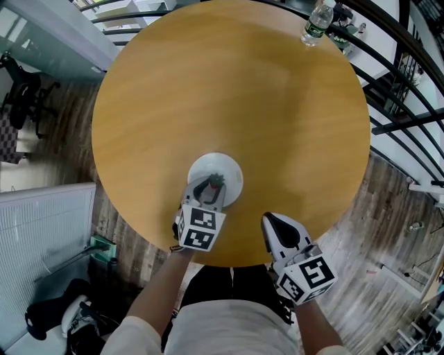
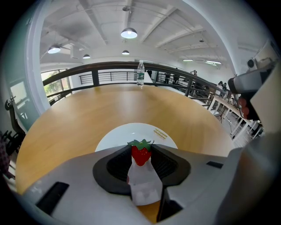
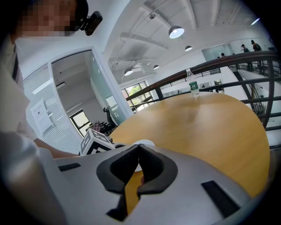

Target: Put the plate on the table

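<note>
Wooden round counter (image 1: 229, 90) is carrying a white plate (image 1: 232, 173), which is lying flat close to the edge nearest the person. Left tongs (image 2: 141, 163) are hanging over the plate's near side, pinching a red strawberry (image 2: 141, 154) with a green top; a white strip (image 2: 142, 184) is showing below it. Right tongs (image 3: 139, 151) are sitting right of the plate by the counter edge, pressed together, nothing between them. Water bottle (image 1: 318, 21) is standing upright far beyond the plate, at the opposite edge.
</note>
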### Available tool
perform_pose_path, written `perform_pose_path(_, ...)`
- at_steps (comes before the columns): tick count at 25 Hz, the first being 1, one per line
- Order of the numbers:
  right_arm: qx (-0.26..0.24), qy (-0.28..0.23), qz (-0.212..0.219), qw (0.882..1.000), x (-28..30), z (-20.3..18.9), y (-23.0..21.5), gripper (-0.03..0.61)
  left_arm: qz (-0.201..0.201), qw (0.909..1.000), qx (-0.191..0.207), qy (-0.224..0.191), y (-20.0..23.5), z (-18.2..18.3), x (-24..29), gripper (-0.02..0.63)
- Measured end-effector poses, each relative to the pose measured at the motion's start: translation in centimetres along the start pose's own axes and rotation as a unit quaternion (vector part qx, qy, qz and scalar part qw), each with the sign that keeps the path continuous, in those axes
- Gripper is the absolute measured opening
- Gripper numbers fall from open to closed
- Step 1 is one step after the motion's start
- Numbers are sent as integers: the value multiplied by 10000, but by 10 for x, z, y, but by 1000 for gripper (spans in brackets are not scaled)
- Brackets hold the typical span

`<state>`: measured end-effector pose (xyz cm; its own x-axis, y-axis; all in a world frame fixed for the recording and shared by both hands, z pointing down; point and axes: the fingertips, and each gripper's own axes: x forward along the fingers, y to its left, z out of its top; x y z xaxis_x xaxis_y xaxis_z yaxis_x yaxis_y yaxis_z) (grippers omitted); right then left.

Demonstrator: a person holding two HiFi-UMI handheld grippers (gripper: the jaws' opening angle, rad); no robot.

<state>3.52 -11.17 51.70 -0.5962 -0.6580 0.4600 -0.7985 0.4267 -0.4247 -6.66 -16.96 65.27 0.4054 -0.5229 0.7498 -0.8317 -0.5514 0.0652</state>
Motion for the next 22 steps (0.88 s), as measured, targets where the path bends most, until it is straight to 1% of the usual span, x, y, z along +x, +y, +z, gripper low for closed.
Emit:
perform_pose_path(9,43,-58,-12,10000,0,2,-1,23,33,9999,157,11,-2,-3,1,149)
perform_pose_path(12,44,-77,-10,10000,0,3,-3,23,31,9999,148,60,-2,-4,2,150)
perform_pose_path(17,51,-87,-15,9999,-2,3,-2,23,3,9997,182,170,-3,-7,2,175)
perform_pose_path(22,60,-116,-17,9999,-1,1,-1,23,-10,9998,155,150,-2,-9,2,201)
